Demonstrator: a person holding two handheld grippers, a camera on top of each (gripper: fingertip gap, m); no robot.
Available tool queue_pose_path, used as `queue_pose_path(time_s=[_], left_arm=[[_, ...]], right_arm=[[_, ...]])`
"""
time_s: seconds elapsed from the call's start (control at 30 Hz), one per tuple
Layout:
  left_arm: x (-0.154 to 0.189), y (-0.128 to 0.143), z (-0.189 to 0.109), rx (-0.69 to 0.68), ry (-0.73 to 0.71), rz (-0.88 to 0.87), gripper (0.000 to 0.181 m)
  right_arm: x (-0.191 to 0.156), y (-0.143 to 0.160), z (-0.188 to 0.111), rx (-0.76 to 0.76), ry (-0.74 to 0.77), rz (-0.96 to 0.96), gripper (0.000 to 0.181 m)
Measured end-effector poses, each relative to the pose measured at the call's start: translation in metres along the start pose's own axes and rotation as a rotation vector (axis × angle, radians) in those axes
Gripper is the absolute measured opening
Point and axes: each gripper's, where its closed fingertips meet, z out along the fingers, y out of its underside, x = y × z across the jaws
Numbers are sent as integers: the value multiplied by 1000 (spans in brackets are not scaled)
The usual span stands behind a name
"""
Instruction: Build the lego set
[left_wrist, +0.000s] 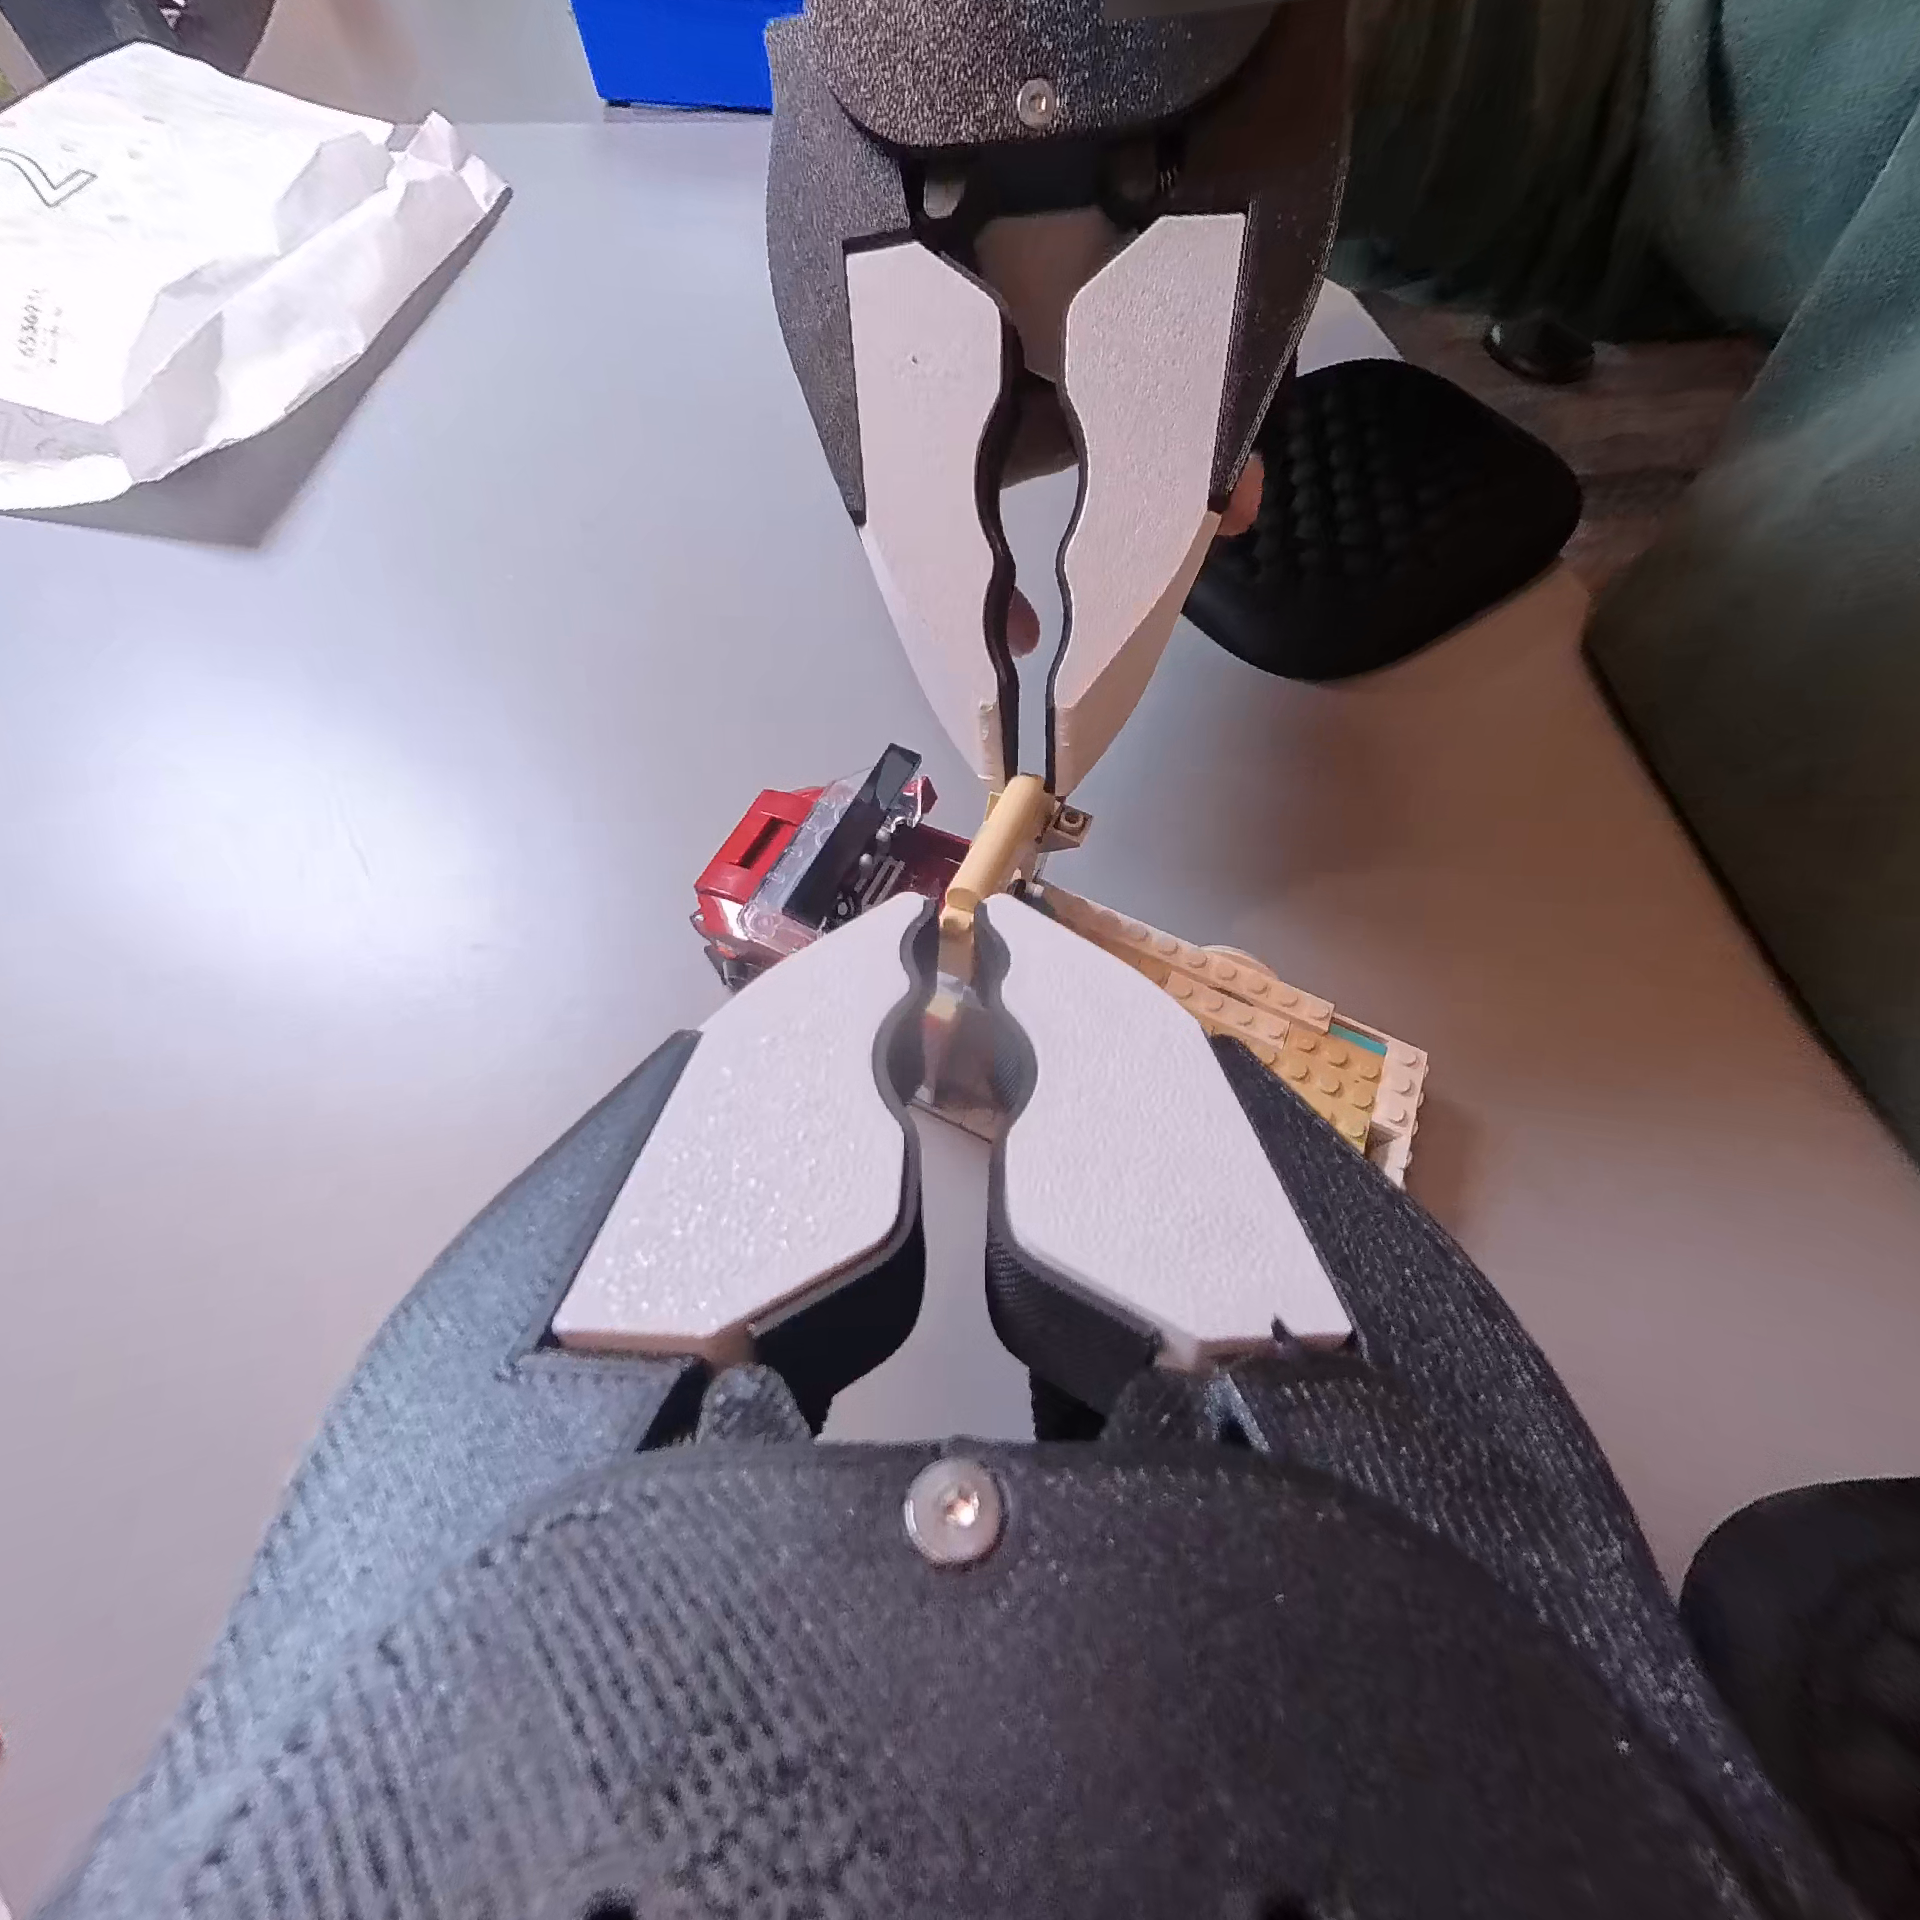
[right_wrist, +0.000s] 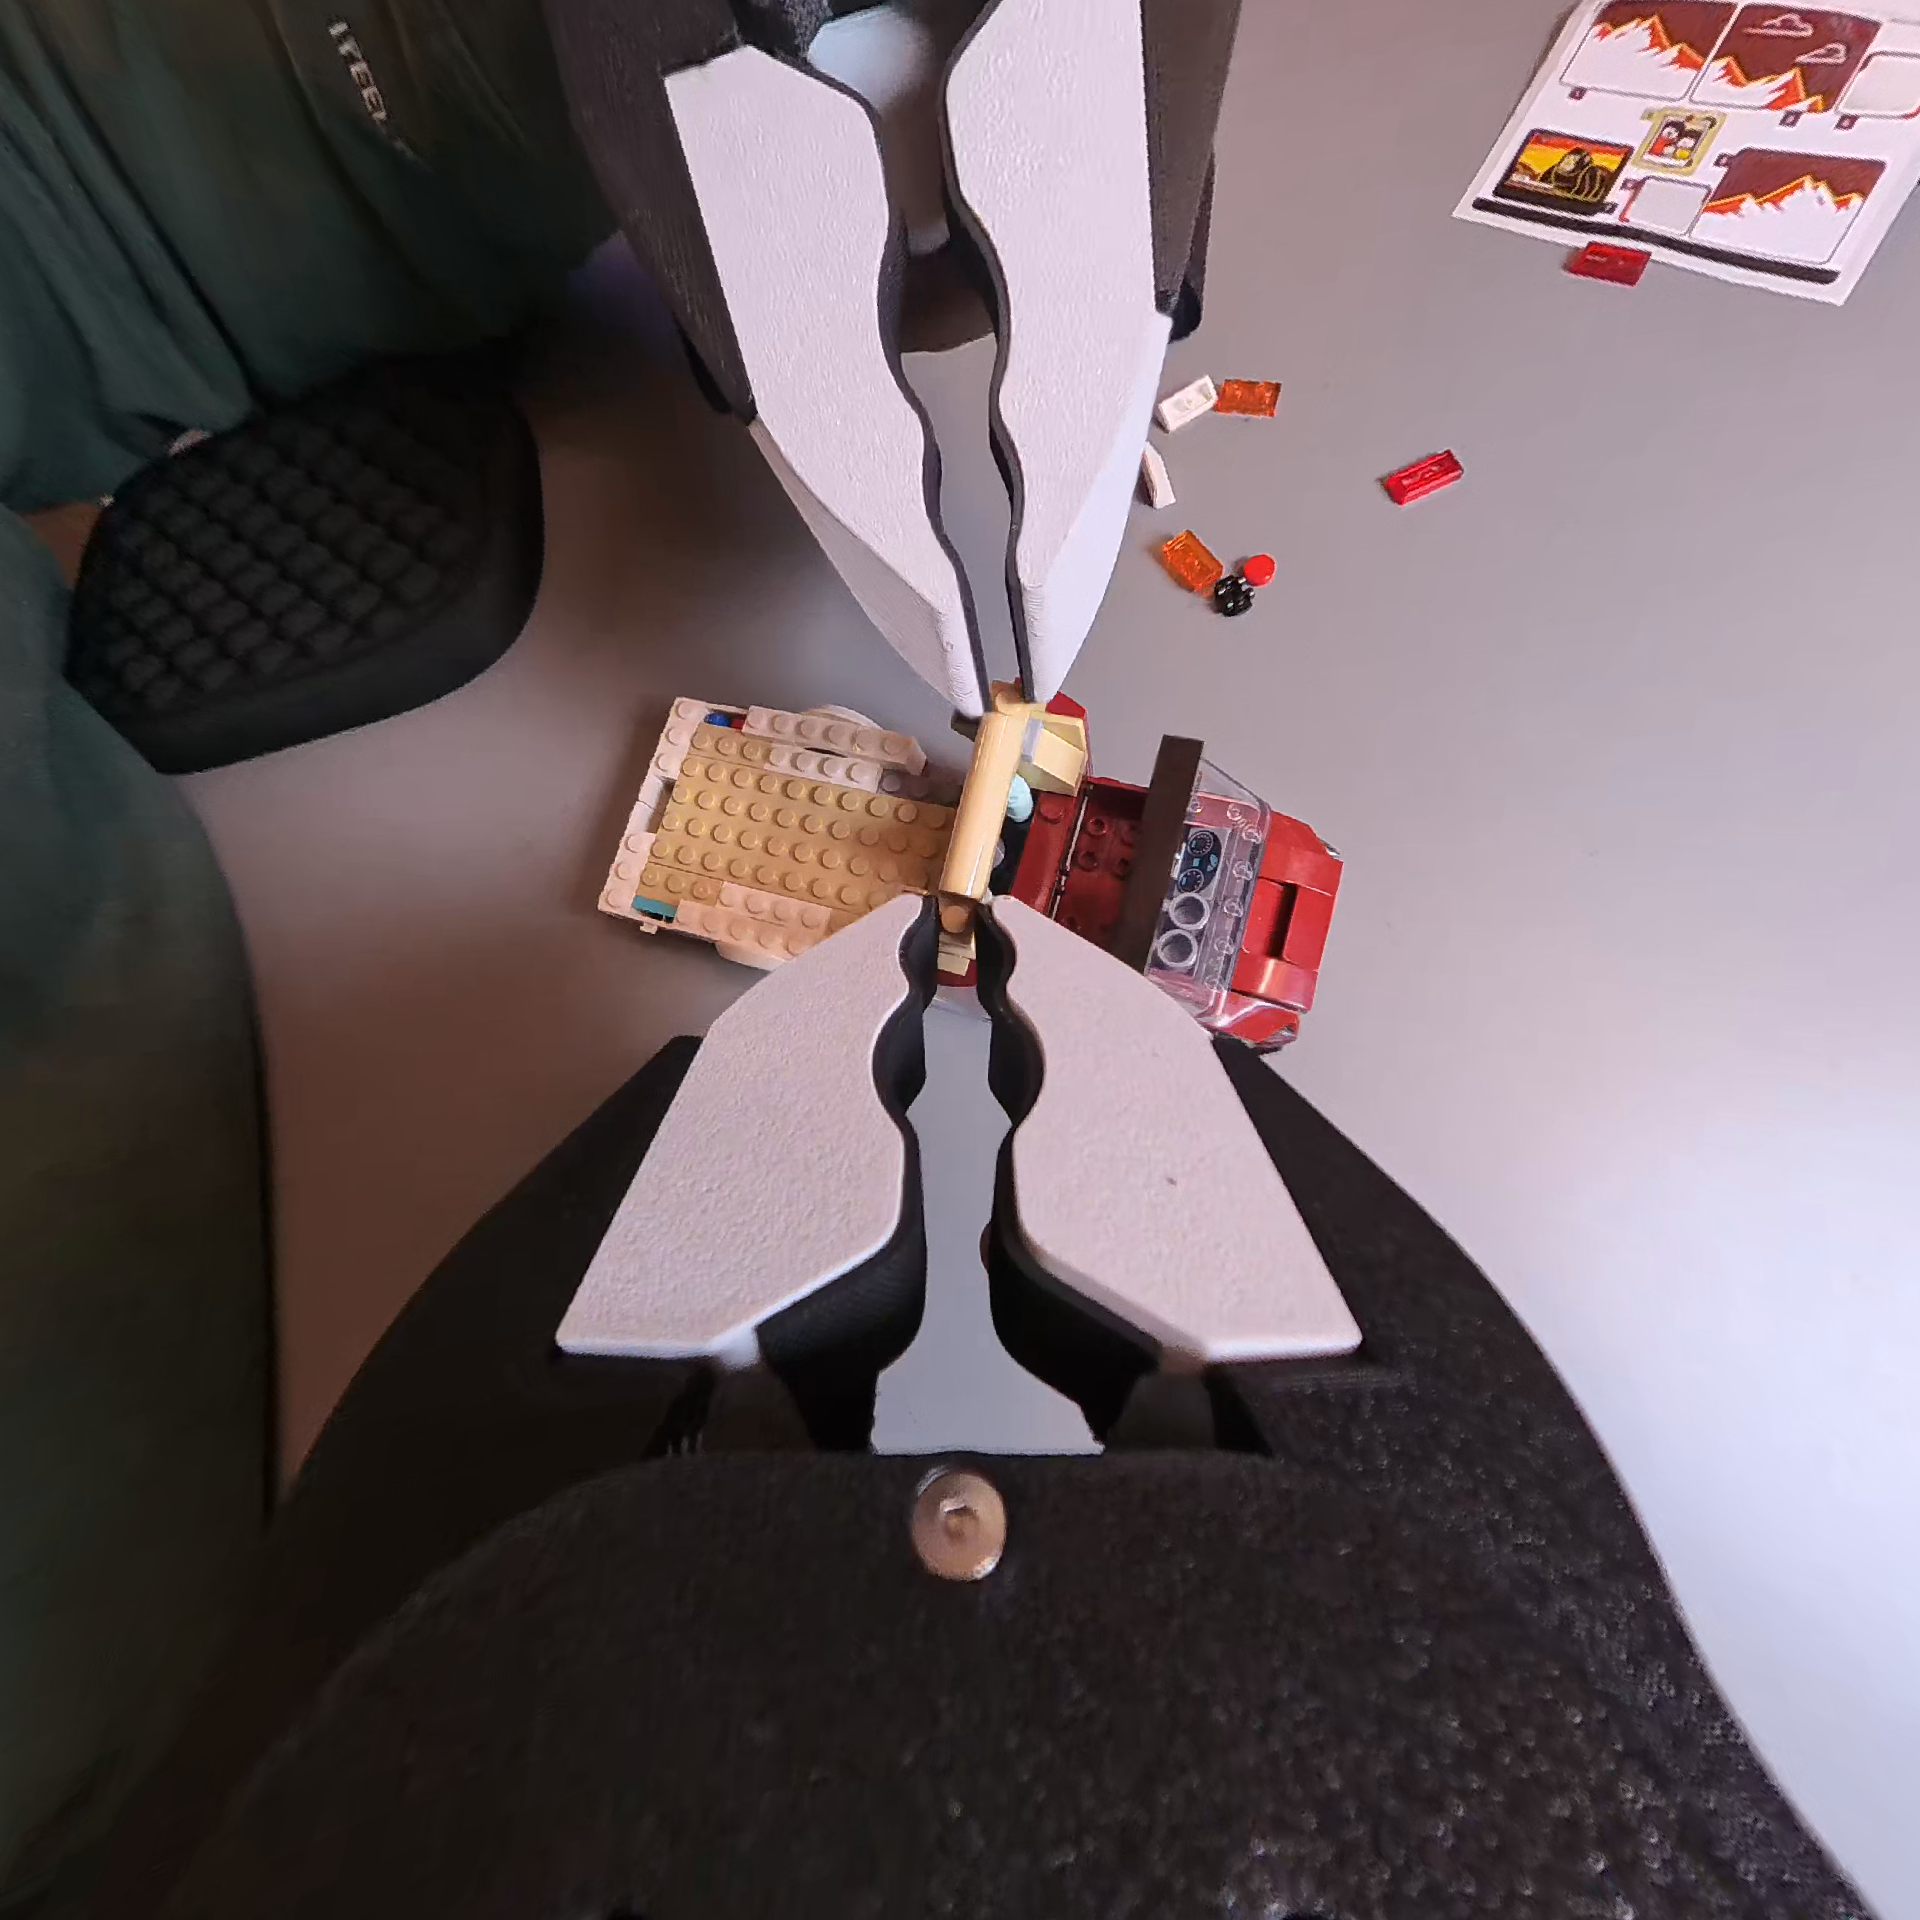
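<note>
A: Nearest the lens, the left tongs (left_wrist: 958, 925) are nearly closed, pinching one end of a tan bar (left_wrist: 994, 840). What's at the far end?

B: The right tongs (right_wrist: 958, 914), just as narrow, grip the opposite end of that bar (right_wrist: 975, 810). They face each other tip to tip, the bar held between them above the model.

A: Where's the model?

B: On the grey worktop (right_wrist: 1558, 935) right under the tips: a truck with a red cab (right_wrist: 1226, 904) and a tan studded bed (right_wrist: 790, 831).

A: My view adds a crumpled white paper bag (left_wrist: 197, 270) at upper left and a blue box (left_wrist: 675, 47), cut off at the top edge.

B: Mine shows a sticker sheet (right_wrist: 1704, 135) in the far corner and loose small pieces (right_wrist: 1247, 488), red, orange, white and black, scattered near it. A black padded seat (right_wrist: 301, 561) sits beyond the worktop edge.

A: Whether the bar touches the truck, I can't tell; the tips hide the joint.
</note>
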Motion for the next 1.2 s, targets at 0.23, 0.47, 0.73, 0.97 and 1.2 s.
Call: queue_pose_path(time_s=[0.23, 0.47, 0.73, 0.97, 1.2], left_arm=[[-1, 5, -1, -14, 12, -27, 4], [-2, 6, -1, -13, 12, -63, 4], [-2, 8, -1, -72, -6, -26, 3], [-2, 10, -3, -69, -20, -9, 1], [-1, 9, -3, -70, -37, -1, 0]], right_arm=[[0, -2, 1, 4, 17, 10, 7], [0, -2, 2, -66, -1, 3, 7], [0, -1, 3, -118, 7, -26, 7], [0, -2, 3, -140, 20, -46, 7], [0, -2, 4, -151, 17, -66, 7]])
